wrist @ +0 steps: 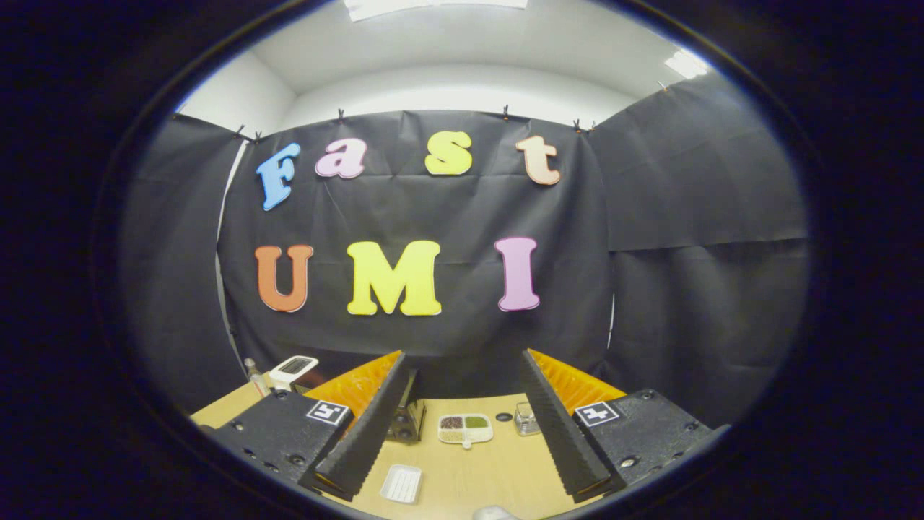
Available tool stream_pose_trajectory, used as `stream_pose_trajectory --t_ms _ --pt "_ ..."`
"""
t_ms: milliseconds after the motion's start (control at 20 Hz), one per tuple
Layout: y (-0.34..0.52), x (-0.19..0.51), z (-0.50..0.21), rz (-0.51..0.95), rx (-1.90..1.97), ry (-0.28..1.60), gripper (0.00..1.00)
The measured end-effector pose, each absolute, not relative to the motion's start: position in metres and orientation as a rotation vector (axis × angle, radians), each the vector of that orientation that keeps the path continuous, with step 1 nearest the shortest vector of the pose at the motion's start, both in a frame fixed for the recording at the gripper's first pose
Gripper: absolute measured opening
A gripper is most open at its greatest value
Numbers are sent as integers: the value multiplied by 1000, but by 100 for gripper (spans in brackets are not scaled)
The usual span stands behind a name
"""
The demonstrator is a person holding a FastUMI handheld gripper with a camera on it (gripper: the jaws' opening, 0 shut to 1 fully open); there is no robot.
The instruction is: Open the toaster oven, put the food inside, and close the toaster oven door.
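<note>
A: Gripper view first — how do the jaws stand?

B: Wide apart, with nothing between them. The gripper point(462, 426) hangs above a wooden table point(462, 469), looking out over it.

A: The toaster oven?

B: Probably the dark metallic box point(406, 419) just beyond the left finger, which covers much of it. I cannot tell whether its door is up or down.

A: And the food?

B: A small divided dish point(465, 428) with dark and green fillings sits ahead between the fingers. A white ribbed tray point(402, 482) lies nearer. A clear little container point(526, 419) is half hidden by the right finger.
</note>
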State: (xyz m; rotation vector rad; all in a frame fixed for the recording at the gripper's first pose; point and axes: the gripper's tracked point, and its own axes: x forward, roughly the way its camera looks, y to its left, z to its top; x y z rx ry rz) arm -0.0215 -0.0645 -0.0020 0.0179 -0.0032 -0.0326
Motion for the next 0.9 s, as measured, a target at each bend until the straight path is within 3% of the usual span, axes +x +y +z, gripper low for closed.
stream_pose_trajectory --t_ms 900 --pt "-78 -27 -8 -47 7 -12 99"
